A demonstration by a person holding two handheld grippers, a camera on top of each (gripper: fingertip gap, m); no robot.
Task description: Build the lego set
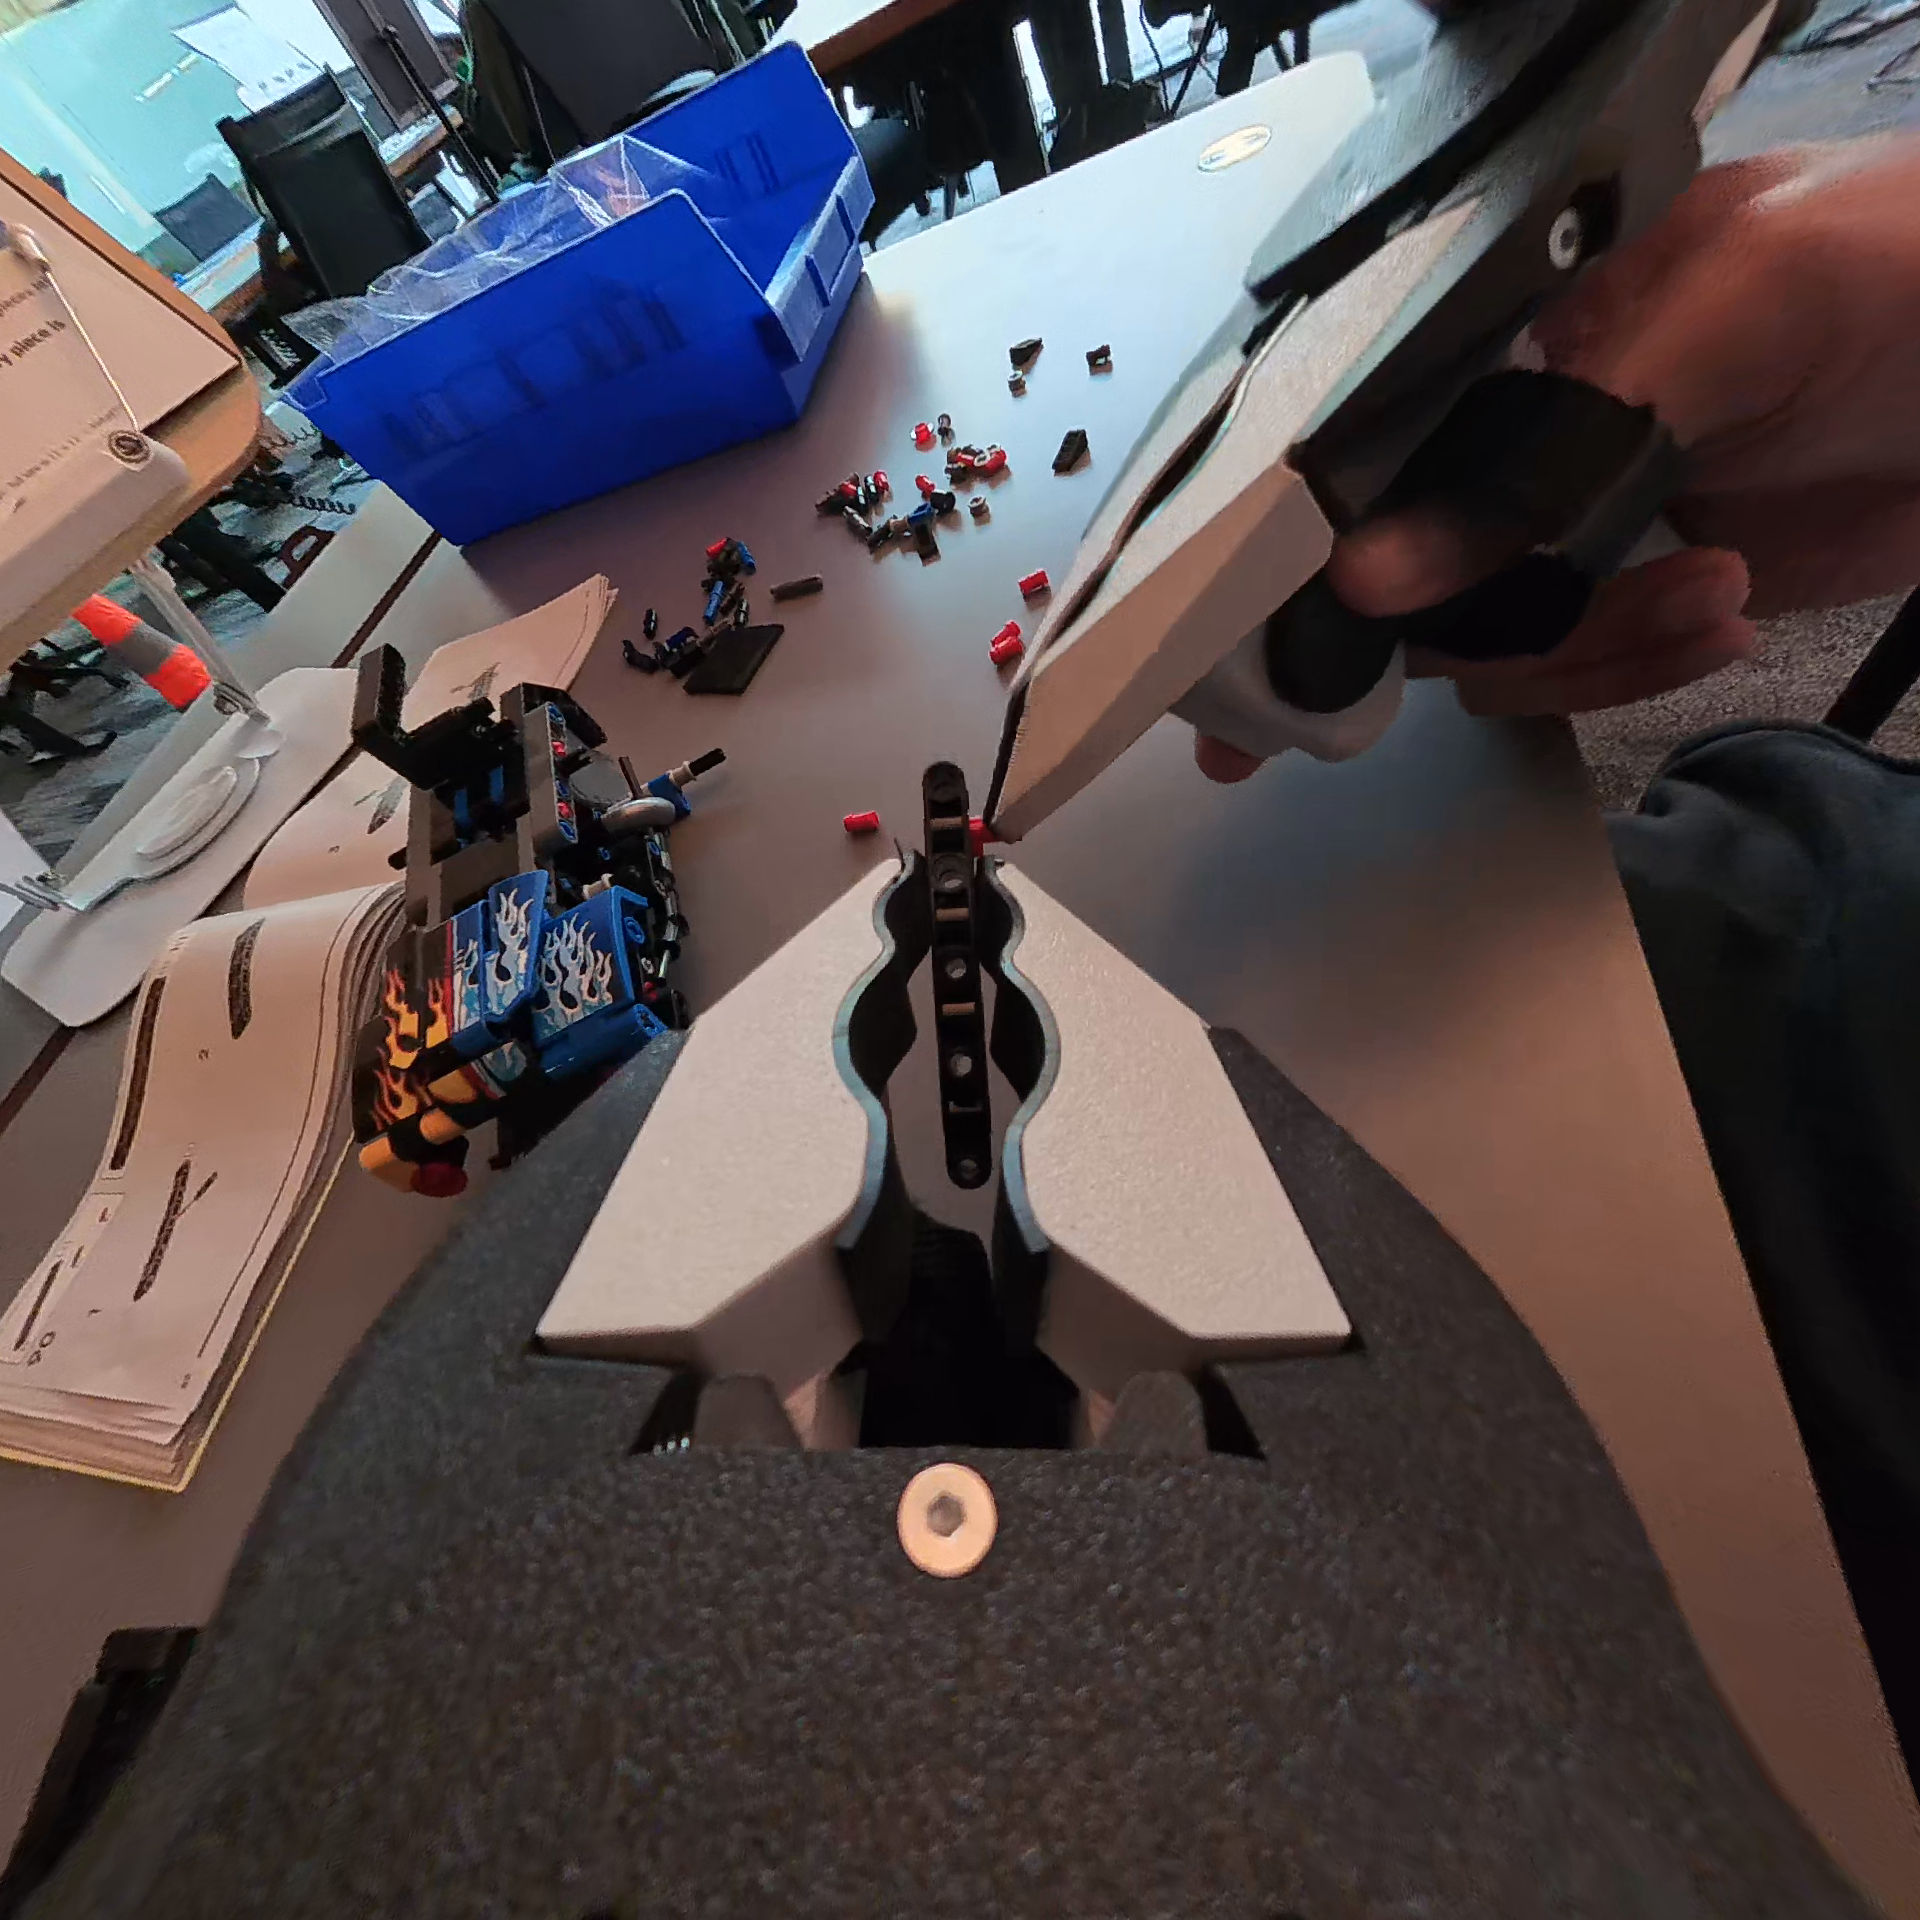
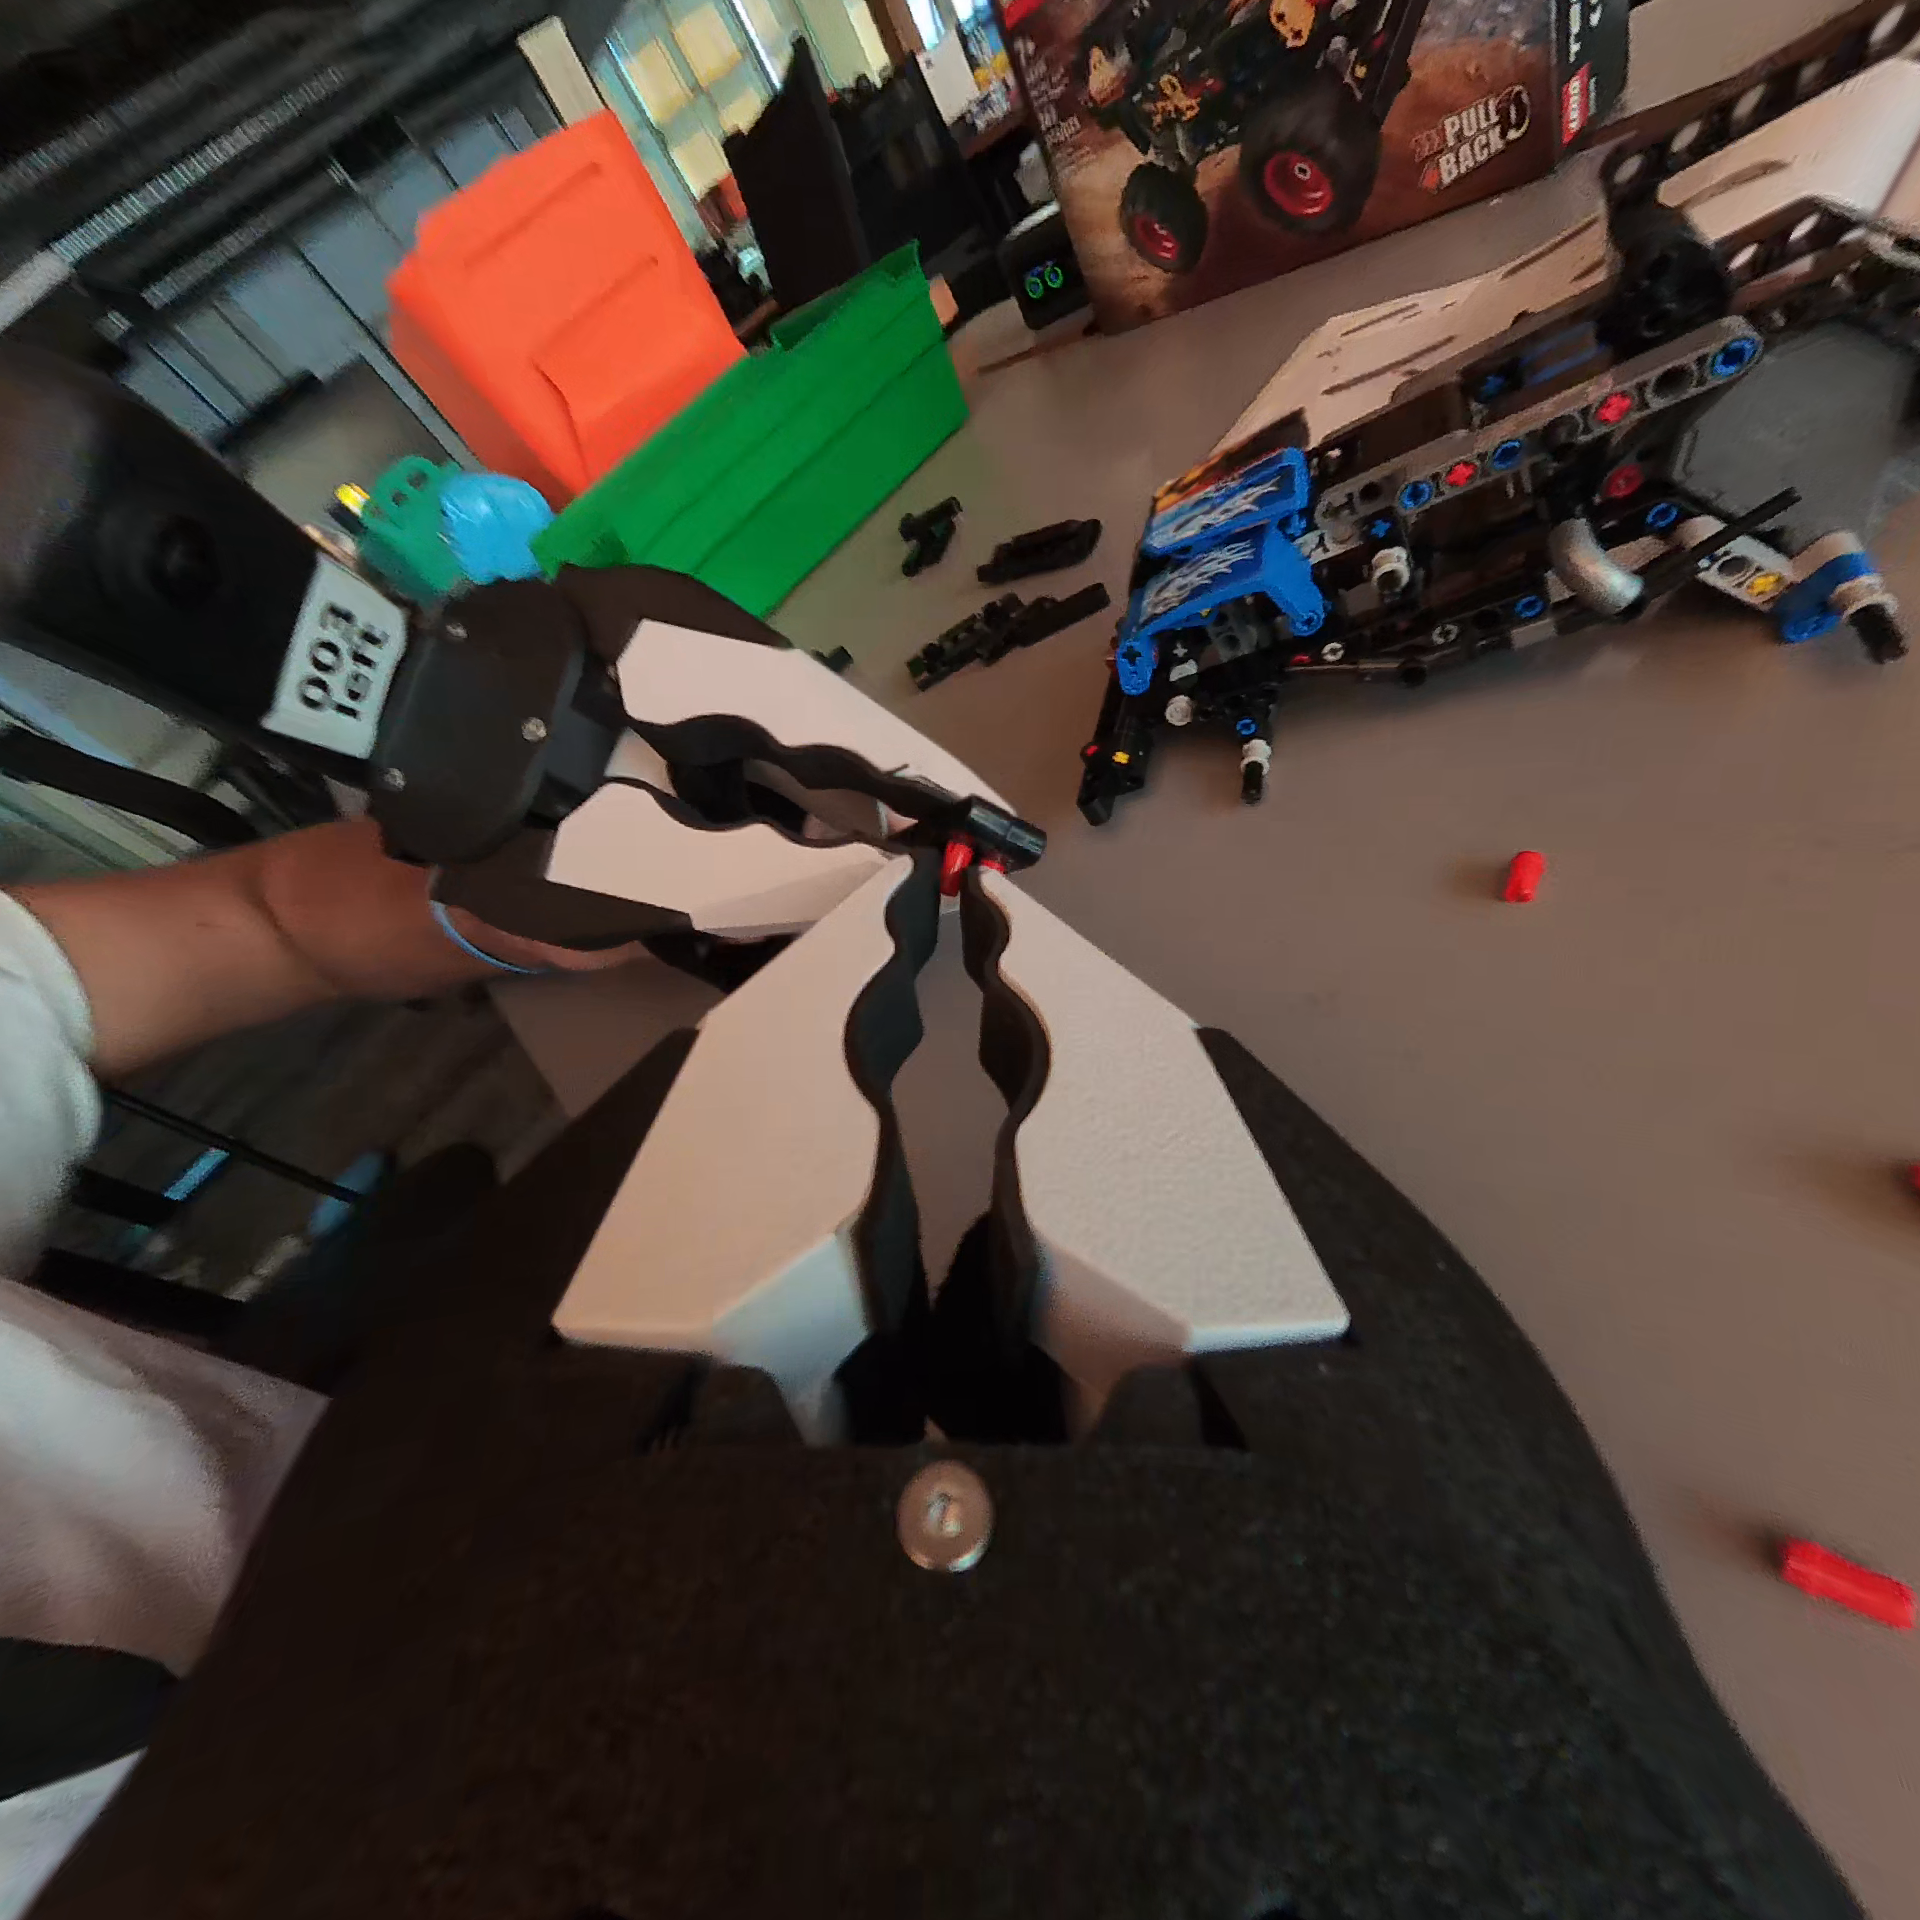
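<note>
Between my left tongs point(image 1: 948, 873) stands a slim black beam point(image 1: 956, 997) with a row of holes, clamped along its length, its tip poking past the fingertips. My right tongs point(image 2: 961, 868) pinch a small red pin point(image 2: 954, 864) right against that tip. Left of the beam, the half-built truck point(image 1: 520, 925) with blue flame panels lies on the desk point(image 1: 1299, 987). Only the right wrist view shows the set's box point(image 2: 1299, 135) and green bin point(image 2: 790, 457) beyond the truck.
</note>
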